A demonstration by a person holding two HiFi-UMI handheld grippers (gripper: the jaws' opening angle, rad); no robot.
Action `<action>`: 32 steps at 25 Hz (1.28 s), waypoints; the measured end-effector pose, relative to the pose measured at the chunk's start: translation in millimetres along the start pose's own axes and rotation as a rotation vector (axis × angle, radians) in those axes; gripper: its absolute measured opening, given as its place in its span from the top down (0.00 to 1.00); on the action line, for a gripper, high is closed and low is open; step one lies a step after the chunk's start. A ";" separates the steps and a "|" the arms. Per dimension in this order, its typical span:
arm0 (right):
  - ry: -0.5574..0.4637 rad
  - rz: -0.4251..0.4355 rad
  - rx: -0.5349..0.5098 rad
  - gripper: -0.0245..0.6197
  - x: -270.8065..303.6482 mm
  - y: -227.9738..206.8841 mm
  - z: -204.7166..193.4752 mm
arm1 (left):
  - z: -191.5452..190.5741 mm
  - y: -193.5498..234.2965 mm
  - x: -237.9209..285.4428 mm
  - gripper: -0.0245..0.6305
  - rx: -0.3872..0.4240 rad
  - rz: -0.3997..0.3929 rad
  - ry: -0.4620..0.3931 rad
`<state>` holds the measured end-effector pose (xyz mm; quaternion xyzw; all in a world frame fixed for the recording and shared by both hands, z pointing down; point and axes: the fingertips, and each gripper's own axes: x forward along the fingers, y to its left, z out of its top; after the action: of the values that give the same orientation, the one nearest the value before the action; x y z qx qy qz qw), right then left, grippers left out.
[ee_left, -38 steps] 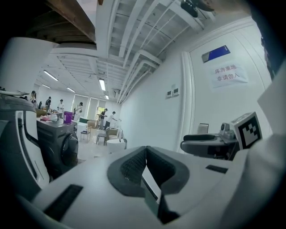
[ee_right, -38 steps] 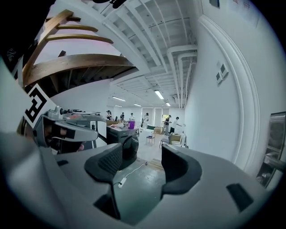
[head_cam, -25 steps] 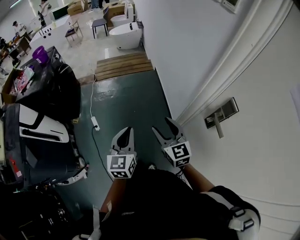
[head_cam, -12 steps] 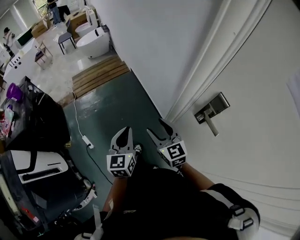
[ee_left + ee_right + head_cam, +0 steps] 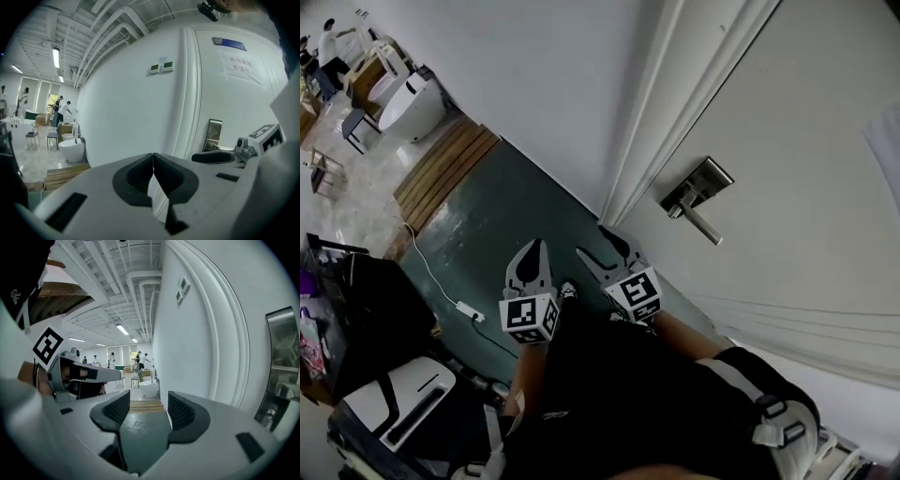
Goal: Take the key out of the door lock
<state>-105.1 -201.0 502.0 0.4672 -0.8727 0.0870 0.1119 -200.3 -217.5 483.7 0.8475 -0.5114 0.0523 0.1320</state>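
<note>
Door lock plate (image 5: 701, 184) with its lever handle (image 5: 703, 228) sits on the white door (image 5: 806, 122), up and right of both grippers and well apart from them. Left gripper (image 5: 532, 249) has its jaws pressed together, nothing in them. Right gripper (image 5: 598, 242) is spread wide, empty too. Key (image 5: 268, 418) is probably that small shiny bit under the handle, hard to tell tbh.

Bright, even indoor light. Ceiling tube light (image 5: 56, 57) blows out in the left gripper view, strip light (image 5: 123, 329) glares in the right. White wall (image 5: 534, 75) and door (image 5: 806, 141) near washed out. Dark clothing (image 5: 619, 403) crushed, no detail. Lock plate (image 5: 701, 180) has sheen. Gripper views fisheye: black corners, door frame (image 5: 229, 333) bowed, close foreground soft.
</note>
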 end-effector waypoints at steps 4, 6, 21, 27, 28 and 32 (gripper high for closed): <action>0.007 -0.125 0.031 0.55 -5.5 -33.9 -1.8 | 2.3 -14.5 37.1 0.93 0.024 -0.120 0.044; 0.017 -0.191 0.048 0.55 -12.5 -50.1 -3.6 | 7.6 -25.2 53.3 0.93 0.042 -0.184 0.051; 0.007 -0.577 0.281 0.58 -71.7 -123.2 -44.6 | -23.4 -124.7 123.7 0.93 0.134 -0.589 0.179; -0.068 -0.671 0.413 0.60 -84.1 -136.9 -55.7 | -44.0 -146.3 134.5 0.93 0.172 -0.689 0.237; -0.094 -0.678 0.446 0.61 -85.0 -139.1 -56.7 | -47.0 -149.2 135.6 0.93 0.180 -0.704 0.244; -0.231 -0.704 0.606 0.61 -90.1 -143.7 -61.5 | -58.2 -155.8 138.0 0.93 0.201 -0.756 0.276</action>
<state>70.4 -192.3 542.9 0.7526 -0.6035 0.2417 -0.1044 4.7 -250.2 543.9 0.9694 -0.1341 0.1628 0.1258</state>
